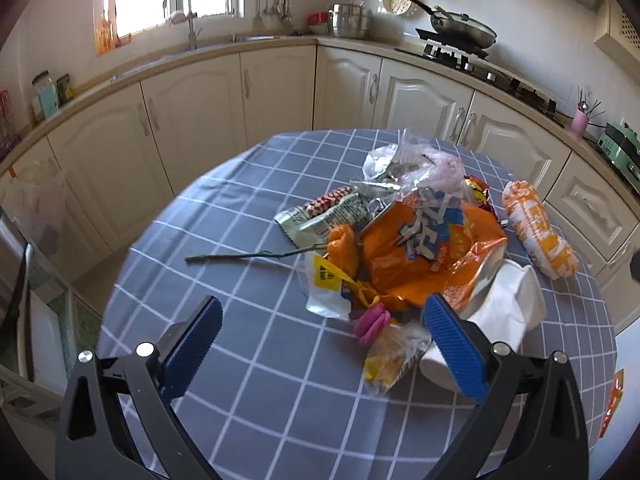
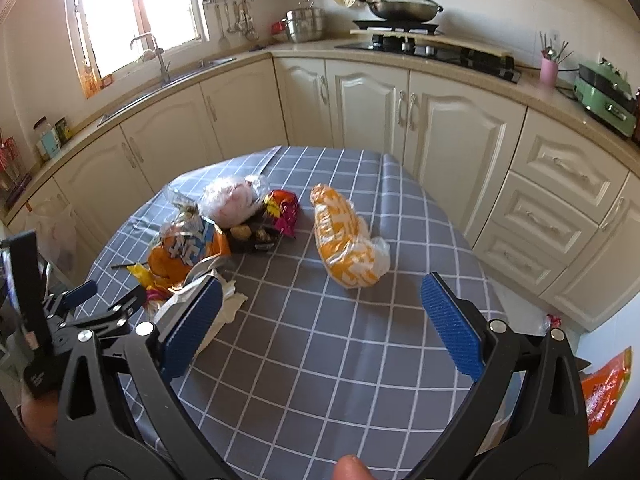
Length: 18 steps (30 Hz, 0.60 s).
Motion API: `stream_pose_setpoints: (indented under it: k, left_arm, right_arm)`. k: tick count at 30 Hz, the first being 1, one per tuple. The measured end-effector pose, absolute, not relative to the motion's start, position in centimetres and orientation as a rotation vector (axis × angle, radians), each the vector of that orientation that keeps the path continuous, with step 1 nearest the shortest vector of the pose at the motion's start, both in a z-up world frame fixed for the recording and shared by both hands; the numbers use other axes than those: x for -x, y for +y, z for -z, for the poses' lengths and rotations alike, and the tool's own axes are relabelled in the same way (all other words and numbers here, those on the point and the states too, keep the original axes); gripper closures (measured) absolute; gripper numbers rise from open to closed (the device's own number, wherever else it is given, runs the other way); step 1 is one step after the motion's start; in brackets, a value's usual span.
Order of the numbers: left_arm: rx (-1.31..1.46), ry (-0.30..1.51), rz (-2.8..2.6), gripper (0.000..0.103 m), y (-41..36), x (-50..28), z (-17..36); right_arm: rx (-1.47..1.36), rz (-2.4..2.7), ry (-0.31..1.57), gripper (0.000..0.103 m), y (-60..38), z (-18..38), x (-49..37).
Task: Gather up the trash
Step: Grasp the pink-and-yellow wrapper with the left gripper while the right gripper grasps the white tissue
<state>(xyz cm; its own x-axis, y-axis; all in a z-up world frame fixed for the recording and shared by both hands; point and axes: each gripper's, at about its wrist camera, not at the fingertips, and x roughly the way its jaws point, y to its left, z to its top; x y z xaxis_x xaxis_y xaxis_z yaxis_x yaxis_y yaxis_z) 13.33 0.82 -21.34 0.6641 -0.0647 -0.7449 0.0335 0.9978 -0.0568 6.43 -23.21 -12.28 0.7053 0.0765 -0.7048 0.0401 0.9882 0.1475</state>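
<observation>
A pile of trash lies on the grey checked tablecloth (image 1: 260, 400): a big orange snack bag (image 1: 424, 248), a white-green wrapper (image 1: 328, 216), a clear plastic bag (image 1: 424, 160), a pink scrap (image 1: 372, 322), a yellow wrapper (image 1: 390, 362), white paper (image 1: 508, 304) and a thin green stem (image 1: 248, 256). An orange-white bread bag (image 2: 344, 240) lies apart to the right. My left gripper (image 1: 322, 312) is open just before the pile's near edge. My right gripper (image 2: 320, 296) is open and empty, just short of the bread bag; the orange snack bag (image 2: 184, 252) is to its left.
A red-yellow wrapper (image 2: 282, 208) and dark scraps lie behind the pile. Cream kitchen cabinets (image 2: 440, 128) wrap around the table. A plastic bag (image 1: 38, 208) hangs on the left cabinets. An orange wrapper (image 2: 604, 392) lies on the floor at right.
</observation>
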Motion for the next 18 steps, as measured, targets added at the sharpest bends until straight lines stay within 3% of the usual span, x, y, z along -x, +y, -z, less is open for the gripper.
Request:
stream_pose_setpoints:
  k: [1, 2, 3, 5, 8, 18]
  left_arm:
    - [0.046, 0.848, 0.067, 0.005, 0.7, -13.5, 21.5]
    - [0.051, 0.851, 0.08, 0.013, 0.5, -13.7, 21.8]
    - [0.056, 0.863, 0.1, 0.031, 0.4, -14.0, 22.1]
    - [0.083, 0.898, 0.153, 0.053, 0.2, -14.3, 22.9]
    - [0.108, 0.896, 0.194, 0.071, 0.2, -14.1, 23.4]
    - [0.106, 0.881, 0.208, 0.073, 1.7, -12.0, 23.2]
  right_arm:
    - [-0.161, -0.029, 0.795, 0.006, -23.1, 12.4, -6.5]
    - [-0.165, -0.036, 0.799, 0.006, -23.0, 12.6, -6.6]
    - [-0.173, -0.047, 0.807, 0.006, -22.8, 12.8, -6.7]
    - [-0.187, -0.068, 0.817, 0.006, -22.5, 13.1, -6.9]
    - [-0.244, -0.125, 0.859, 0.006, -21.5, 14.0, -7.3]
    - [-0.414, -0.293, 1.009, 0.008, -16.6, 18.0, -9.8]
